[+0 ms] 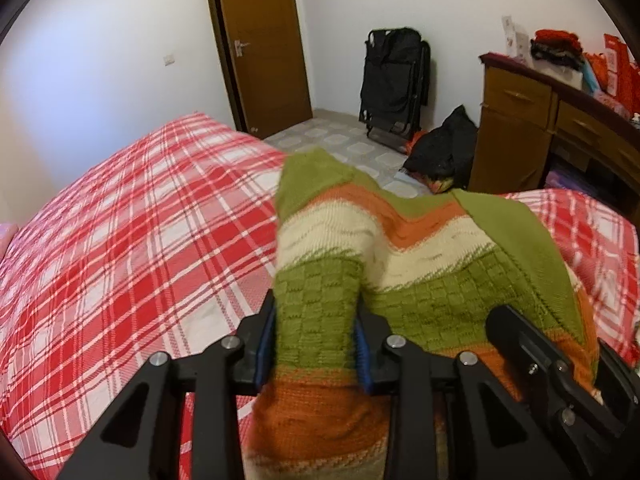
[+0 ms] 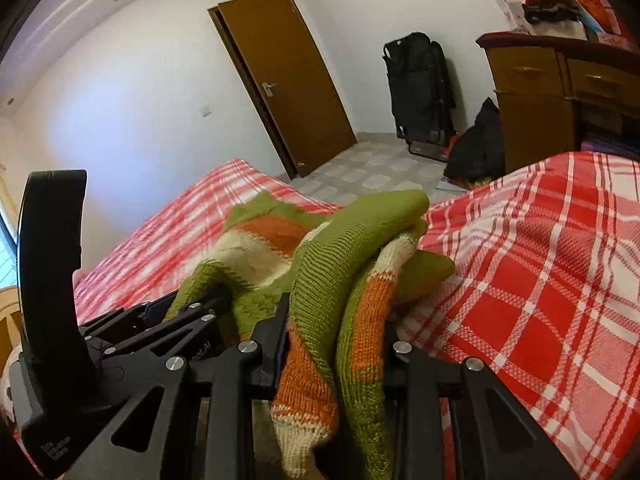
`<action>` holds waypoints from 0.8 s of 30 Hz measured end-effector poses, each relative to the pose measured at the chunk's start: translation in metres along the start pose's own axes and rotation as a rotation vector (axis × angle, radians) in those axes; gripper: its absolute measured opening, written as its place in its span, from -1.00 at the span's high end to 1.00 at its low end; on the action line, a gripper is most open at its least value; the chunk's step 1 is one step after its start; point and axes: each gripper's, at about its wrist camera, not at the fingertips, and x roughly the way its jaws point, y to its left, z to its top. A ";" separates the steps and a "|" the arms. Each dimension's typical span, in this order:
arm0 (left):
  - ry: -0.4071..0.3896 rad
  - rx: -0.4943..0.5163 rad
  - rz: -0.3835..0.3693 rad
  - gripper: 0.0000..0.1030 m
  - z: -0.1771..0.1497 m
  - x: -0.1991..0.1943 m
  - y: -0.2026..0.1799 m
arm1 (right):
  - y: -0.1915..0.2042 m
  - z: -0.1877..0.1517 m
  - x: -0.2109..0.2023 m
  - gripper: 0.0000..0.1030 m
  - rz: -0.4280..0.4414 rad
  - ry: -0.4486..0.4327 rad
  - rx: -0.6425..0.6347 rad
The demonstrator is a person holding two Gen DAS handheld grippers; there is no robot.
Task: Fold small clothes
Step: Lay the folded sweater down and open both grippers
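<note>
Both grippers, left (image 1: pixel 316 344) and right (image 2: pixel 336 340), are pinched on the sweater (image 1: pixel 400 248), apparently carried over the bed (image 1: pixel 120 240) mid-fold; laying it flat is called for next.

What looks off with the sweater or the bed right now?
Nothing damaged or spilled. The sweater is bunched rather than flat: the left gripper pinches a thick fold, and the right gripper holds several crumpled layers, one sleeve end flopping over. The bedspread looks smooth. A black bag lies slumped on the floor by the dresser.
</note>
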 end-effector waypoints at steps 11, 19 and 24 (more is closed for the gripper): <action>0.079 0.014 0.016 -0.13 -0.007 0.018 -0.004 | -0.026 -0.012 0.012 0.40 -0.058 0.121 0.098; 0.128 0.003 0.039 -0.67 -0.014 0.016 0.005 | -0.041 -0.014 0.010 0.17 -0.038 0.173 0.143; 0.151 -0.021 0.045 -0.78 -0.019 0.002 0.012 | -0.035 -0.018 -0.029 0.17 -0.067 0.099 0.052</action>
